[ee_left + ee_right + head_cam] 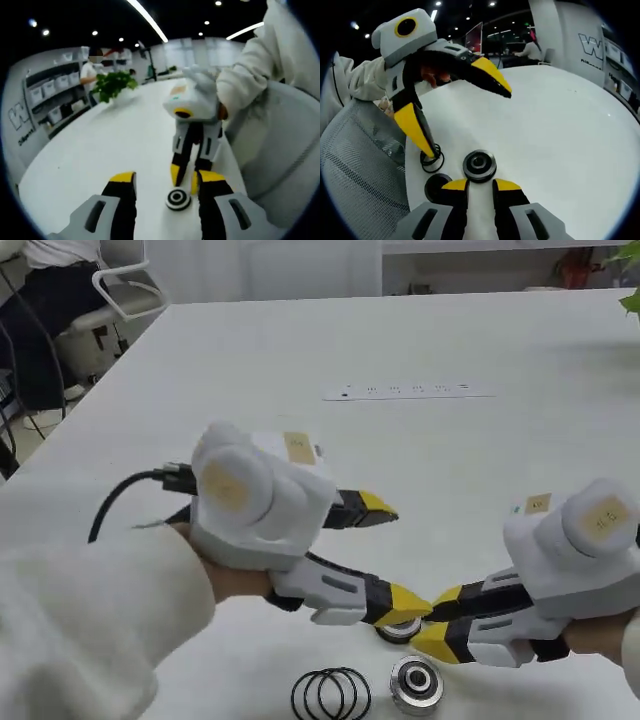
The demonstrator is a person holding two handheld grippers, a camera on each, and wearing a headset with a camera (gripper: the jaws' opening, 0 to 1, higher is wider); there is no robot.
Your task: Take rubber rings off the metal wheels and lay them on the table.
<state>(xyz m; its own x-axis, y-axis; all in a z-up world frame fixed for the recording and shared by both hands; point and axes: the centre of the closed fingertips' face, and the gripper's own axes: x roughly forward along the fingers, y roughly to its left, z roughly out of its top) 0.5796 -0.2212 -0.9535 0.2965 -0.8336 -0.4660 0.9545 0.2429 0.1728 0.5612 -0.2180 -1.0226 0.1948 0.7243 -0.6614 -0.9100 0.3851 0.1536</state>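
Head view: at the left, a hand in a white sleeve holds the left gripper (400,558). Its jaws are spread wide, the upper one in the air above the table (300,350) and the lower one slanting down to a metal wheel (400,628) that is half hidden between the two tools. Nearer the table's edge a few black rubber rings (330,693) lie loose and overlapping, with a second wheel (417,683) flat just to their right. At the right, the right gripper (436,620) points its tips at the half-hidden wheel, its jaws a narrow gap apart and pinching nothing. In the left gripper view the metal wheel (178,198) lies flat between the left gripper's (166,177) parted jaws, with the right gripper (185,179) facing it from the far side. In the right gripper view the rubber rings (432,160) lie under the left gripper's (466,121) lower jaw. The metal wheel (479,165) sits just beyond the right gripper's (480,186) tips, and I cannot tell whether they touch.
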